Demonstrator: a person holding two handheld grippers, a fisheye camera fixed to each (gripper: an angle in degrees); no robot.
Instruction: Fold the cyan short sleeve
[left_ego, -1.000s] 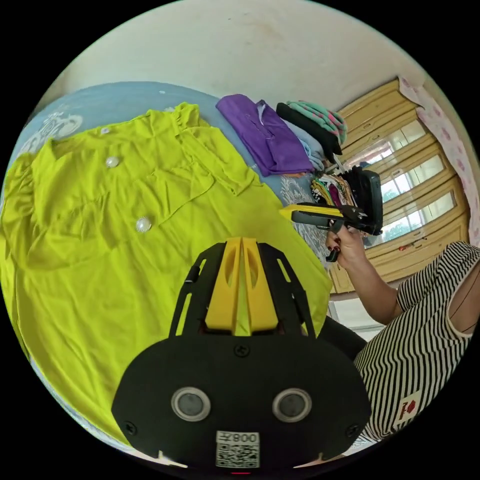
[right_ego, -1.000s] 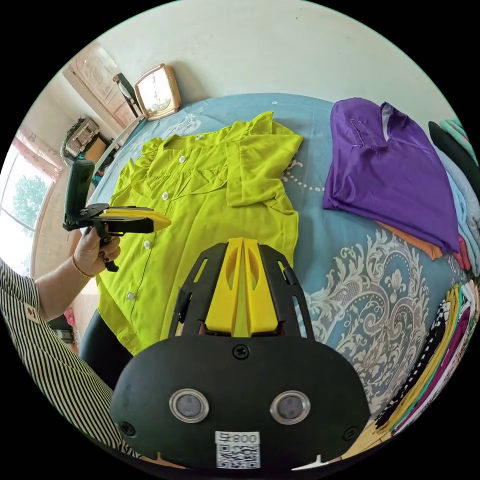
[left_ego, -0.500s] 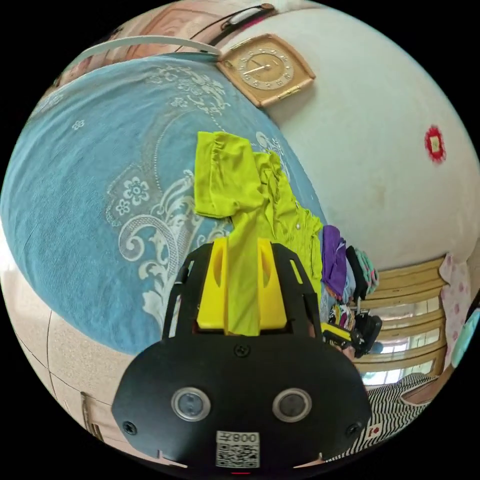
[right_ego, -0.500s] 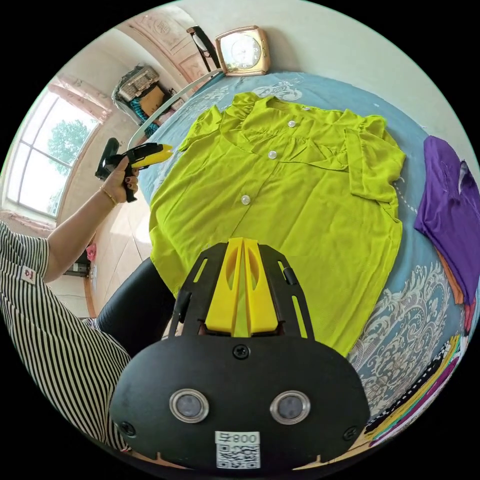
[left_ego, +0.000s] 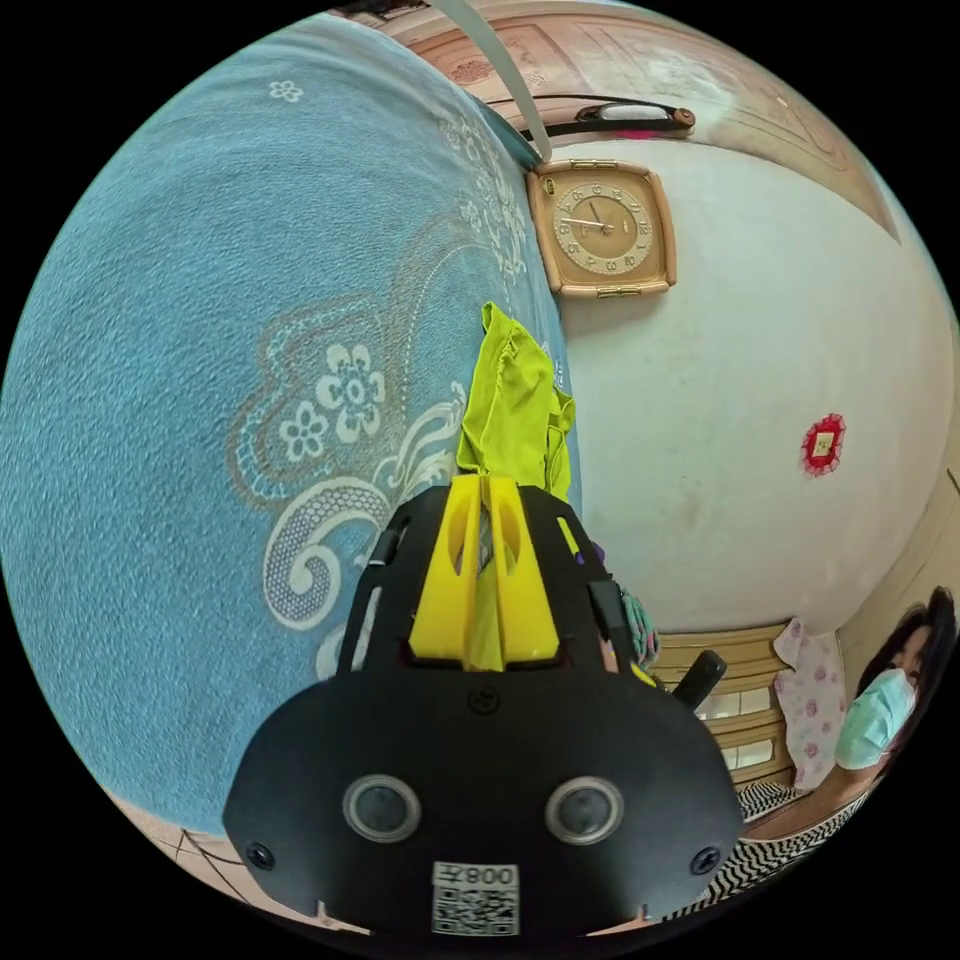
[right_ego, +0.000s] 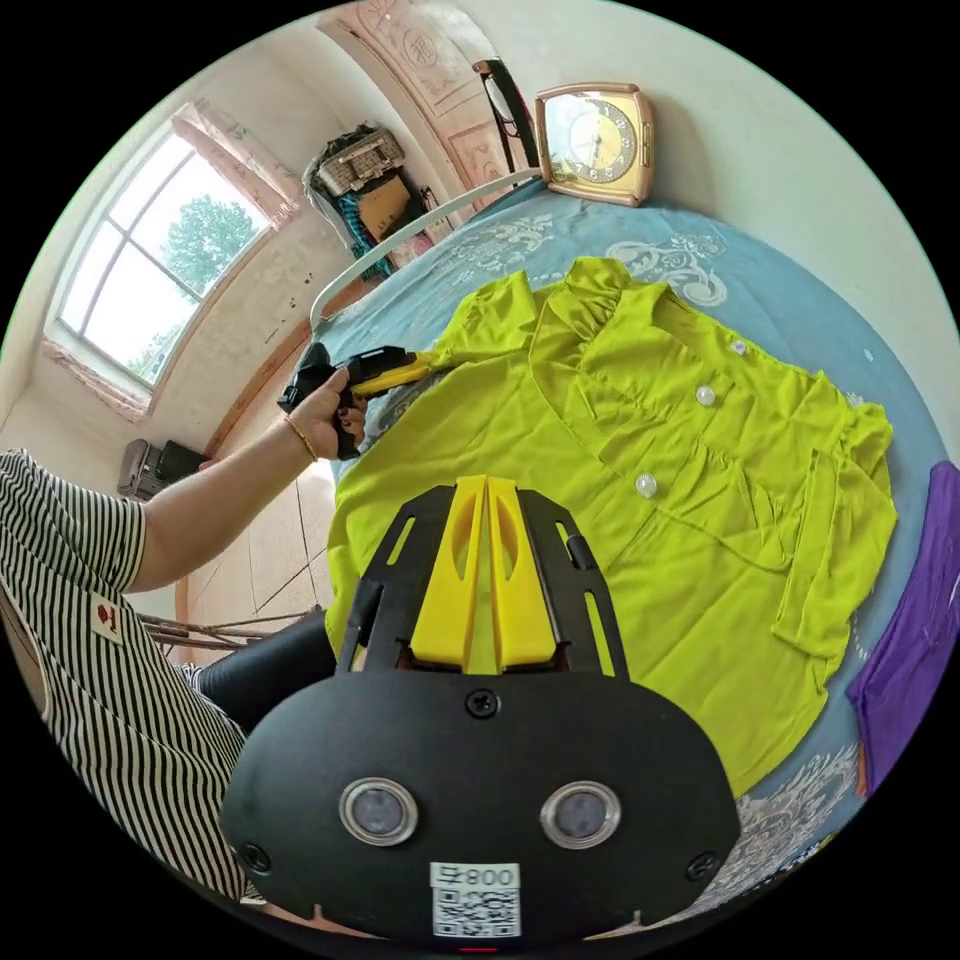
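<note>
A lime-green button-front short-sleeve shirt (right_ego: 640, 560) lies spread face up on the blue bed cover (right_ego: 800, 310). No cyan garment shows. One sleeve is folded in over the body (right_ego: 840, 540). The other sleeve (right_ego: 480, 325) lies out flat, and my left gripper (right_ego: 420, 366), held in a hand, grips its edge. In the left gripper view the left gripper (left_ego: 485, 485) is shut, with a strip of lime fabric between its jaws running up to the sleeve (left_ego: 510, 390). My right gripper (right_ego: 485, 485) hovers shut over the shirt's lower part, holding nothing I can make out.
A purple garment (right_ego: 910, 620) lies beside the shirt. A square clock (right_ego: 597, 140) leans on the wall at the bed's head. A window (right_ego: 160, 270) and floor are past the bed edge. The person's striped top (right_ego: 90, 640) is close by.
The left gripper went from above the shirt's body to the outstretched sleeve, and its jaws closed on the fabric. The right gripper stayed shut while its view swung toward the collar.
</note>
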